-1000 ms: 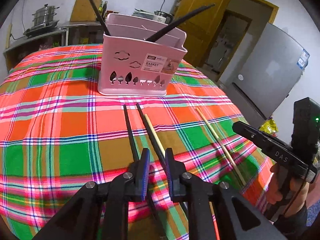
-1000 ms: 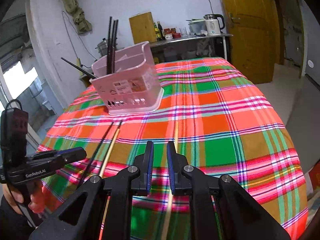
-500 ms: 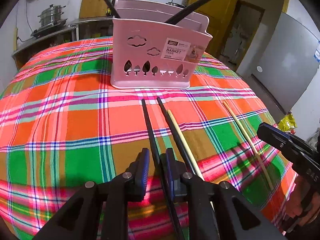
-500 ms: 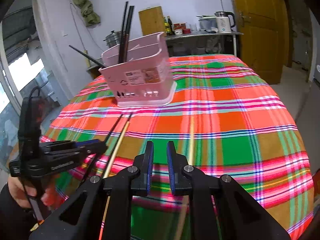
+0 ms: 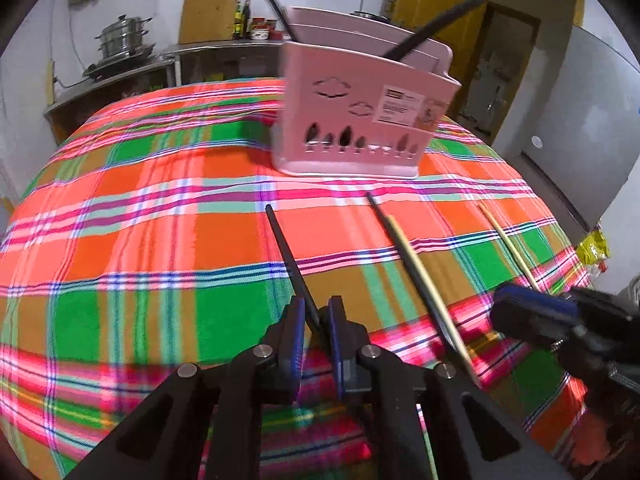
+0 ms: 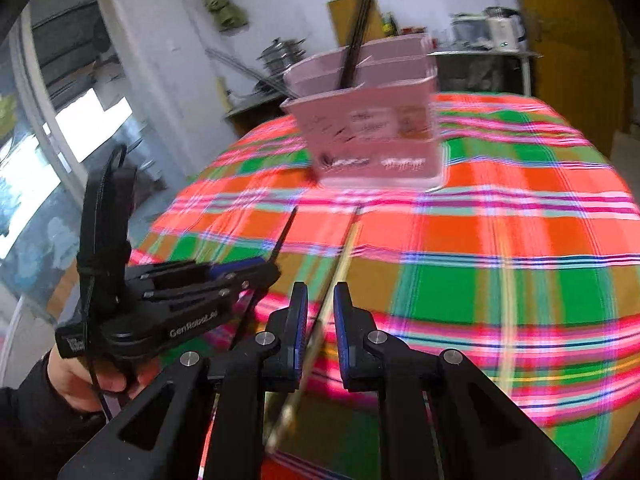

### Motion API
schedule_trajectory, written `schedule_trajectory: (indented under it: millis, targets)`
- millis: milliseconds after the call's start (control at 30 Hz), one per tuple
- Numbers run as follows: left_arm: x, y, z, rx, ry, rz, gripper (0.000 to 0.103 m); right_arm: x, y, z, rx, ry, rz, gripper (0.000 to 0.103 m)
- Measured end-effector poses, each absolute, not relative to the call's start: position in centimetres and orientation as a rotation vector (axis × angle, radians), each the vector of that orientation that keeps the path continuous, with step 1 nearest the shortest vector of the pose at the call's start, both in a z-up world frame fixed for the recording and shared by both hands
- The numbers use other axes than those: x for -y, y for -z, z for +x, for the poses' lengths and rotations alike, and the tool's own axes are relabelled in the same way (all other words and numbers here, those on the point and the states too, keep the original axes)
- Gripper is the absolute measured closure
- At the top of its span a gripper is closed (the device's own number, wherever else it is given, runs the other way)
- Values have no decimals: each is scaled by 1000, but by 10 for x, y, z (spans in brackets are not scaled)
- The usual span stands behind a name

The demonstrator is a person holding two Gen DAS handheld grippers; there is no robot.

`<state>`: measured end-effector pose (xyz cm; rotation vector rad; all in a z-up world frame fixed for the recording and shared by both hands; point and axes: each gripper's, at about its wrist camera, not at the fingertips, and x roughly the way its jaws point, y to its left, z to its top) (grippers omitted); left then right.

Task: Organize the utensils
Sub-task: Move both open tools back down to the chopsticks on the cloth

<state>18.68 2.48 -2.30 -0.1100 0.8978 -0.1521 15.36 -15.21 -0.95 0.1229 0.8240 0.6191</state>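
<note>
The left tongs (image 5: 316, 320) pinch a black chopstick (image 5: 286, 252); the right tongs (image 6: 320, 308) stand slightly spread around a wooden chopstick (image 6: 340, 264).

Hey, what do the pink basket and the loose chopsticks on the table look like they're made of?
Pink basket: looks like molded matte plastic, judging by the clean cloud and tree cutouts. Black chopstick in the left tongs: smooth and dark, perhaps plastic or lacquered wood. Pale chopstick: tan, dull, probably bamboo or wood.

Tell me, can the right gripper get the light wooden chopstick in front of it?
Probably yes: the wooden chopstick already runs between the right gripper's parted fingers, with nothing covering it, though the view is blurry.
</note>
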Motion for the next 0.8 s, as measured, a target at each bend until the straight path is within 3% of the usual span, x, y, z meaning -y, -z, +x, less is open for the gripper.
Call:
schedule_trajectory:
  millis: [800]
  targets:
    - [-55, 23, 176, -898, 170, -154, 90, 127, 31, 173, -918, -533, 31, 89]
